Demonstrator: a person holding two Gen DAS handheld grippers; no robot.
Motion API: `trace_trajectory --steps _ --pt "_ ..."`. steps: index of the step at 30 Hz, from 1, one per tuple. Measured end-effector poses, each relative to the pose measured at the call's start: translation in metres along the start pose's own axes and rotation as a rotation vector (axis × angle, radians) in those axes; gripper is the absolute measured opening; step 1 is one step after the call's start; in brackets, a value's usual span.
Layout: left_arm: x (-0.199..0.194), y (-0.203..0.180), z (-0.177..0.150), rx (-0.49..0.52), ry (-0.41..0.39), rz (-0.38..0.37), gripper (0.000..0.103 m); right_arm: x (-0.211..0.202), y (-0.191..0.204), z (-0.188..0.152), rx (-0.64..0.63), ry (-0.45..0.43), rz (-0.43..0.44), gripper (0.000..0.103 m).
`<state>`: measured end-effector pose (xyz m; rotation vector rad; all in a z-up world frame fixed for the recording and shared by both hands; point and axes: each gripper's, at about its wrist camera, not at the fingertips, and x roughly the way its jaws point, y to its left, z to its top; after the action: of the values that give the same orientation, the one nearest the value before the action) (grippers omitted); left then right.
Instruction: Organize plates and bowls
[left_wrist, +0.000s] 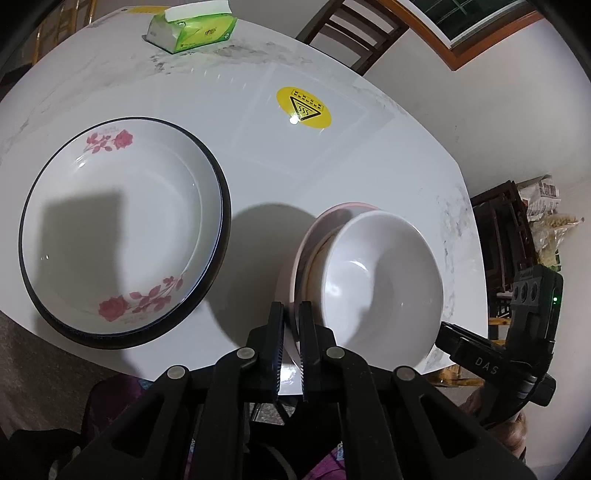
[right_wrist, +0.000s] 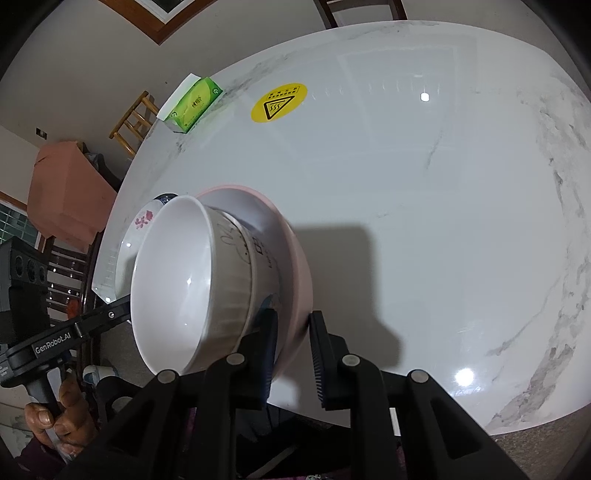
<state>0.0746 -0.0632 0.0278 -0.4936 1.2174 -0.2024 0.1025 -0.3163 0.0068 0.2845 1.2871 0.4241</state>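
Pink plate (right_wrist: 295, 258) and the white bowl (left_wrist: 380, 280) nested in it are tilting at the bench's (right_wrist: 424, 221) near edge, the left gripper (left_wrist: 291, 317) and right gripper (right_wrist: 293, 332) both clamping the plate's rim. The flowered plate (left_wrist: 122, 229) is lying beside them.

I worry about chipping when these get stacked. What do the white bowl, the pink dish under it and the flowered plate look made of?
White bowl: glossy, with sharp highlights and a ribbed, printed outside; looks like glazed ceramic, though melamine is possible.
Pink dish: smooth with a softer sheen; ceramic or plastic, I cannot tell.
Flowered plate: shiny white with rose decals and a dark rim; probably enamelled metal or glazed ceramic.
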Motion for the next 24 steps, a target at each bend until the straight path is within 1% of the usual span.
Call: trace_trajectory --steps 3,5,9,14,24 --pt "0.000 -0.002 0.000 0.019 -0.006 0.008 0.004 0.000 -0.003 0.001 0.019 0.005 0.014 0.019" --pt "0.001 0.002 0.000 0.001 -0.008 -0.016 0.004 0.000 -0.005 0.000 0.031 0.006 0.024 0.019" --pt "0.001 0.008 0.000 -0.010 -0.010 -0.046 0.004 -0.001 -0.003 -0.003 0.008 -0.014 0.019 0.020" --pt "-0.003 0.001 -0.003 0.023 -0.032 -0.039 0.004 -0.004 -0.008 -0.005 0.015 -0.025 0.035 0.019" --pt "-0.019 -0.002 0.002 0.026 -0.073 -0.041 0.005 -0.009 0.001 0.000 0.006 -0.039 0.053 0.019"
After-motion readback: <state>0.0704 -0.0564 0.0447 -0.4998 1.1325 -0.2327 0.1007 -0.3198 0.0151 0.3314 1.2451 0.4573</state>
